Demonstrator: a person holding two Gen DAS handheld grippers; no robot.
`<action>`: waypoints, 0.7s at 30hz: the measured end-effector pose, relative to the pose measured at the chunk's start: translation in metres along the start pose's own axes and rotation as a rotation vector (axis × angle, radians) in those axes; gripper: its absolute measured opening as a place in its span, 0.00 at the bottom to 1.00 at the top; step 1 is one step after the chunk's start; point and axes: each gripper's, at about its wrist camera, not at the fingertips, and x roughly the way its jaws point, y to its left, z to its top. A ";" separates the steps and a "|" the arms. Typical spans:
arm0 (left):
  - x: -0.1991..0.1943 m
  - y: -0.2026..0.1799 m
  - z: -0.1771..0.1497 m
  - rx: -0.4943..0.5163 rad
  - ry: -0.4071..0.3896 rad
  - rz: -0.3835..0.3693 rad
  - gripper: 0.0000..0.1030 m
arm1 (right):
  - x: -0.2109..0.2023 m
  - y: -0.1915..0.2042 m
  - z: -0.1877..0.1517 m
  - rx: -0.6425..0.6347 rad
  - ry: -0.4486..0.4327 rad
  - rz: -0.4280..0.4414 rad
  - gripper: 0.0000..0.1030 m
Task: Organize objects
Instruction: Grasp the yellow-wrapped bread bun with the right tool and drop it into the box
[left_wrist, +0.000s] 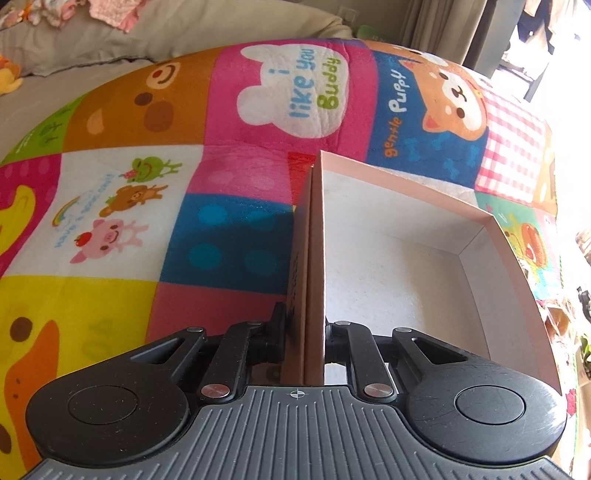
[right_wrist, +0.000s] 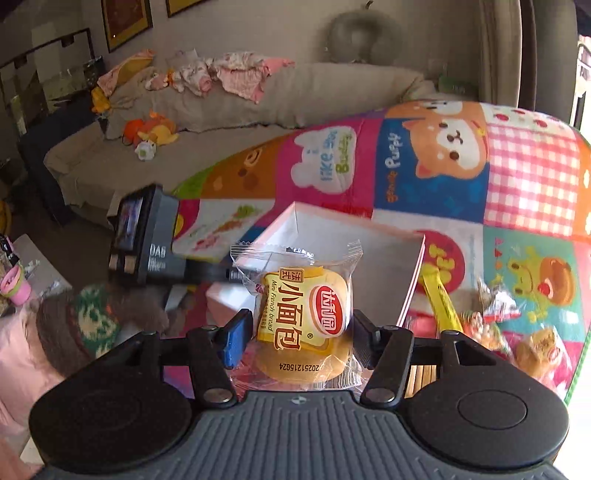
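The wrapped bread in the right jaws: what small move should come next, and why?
Probably carry the wrapped bread forward over the pink box and release. The left gripper clamps the box wall, and the box looks empty.

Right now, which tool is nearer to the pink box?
Left. The left tool is clamped on the pink box wall. The right tool holds a bread packet a little short of the box, not touching it.

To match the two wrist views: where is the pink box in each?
Left wrist: box fills centre-right, its near wall clamped in the left tongs.
Right wrist: box at centre, behind the bread packet.
Shared landmark: puppy patch on the quilt.
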 end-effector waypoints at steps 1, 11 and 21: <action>0.000 0.000 0.000 -0.009 0.001 0.002 0.15 | 0.007 0.000 0.014 0.012 -0.018 0.003 0.55; 0.001 0.001 0.001 -0.020 0.006 0.001 0.15 | 0.066 -0.012 0.045 0.065 -0.066 -0.047 0.70; -0.003 0.001 0.000 0.015 0.021 -0.015 0.17 | 0.052 -0.022 -0.078 -0.068 0.081 -0.167 0.60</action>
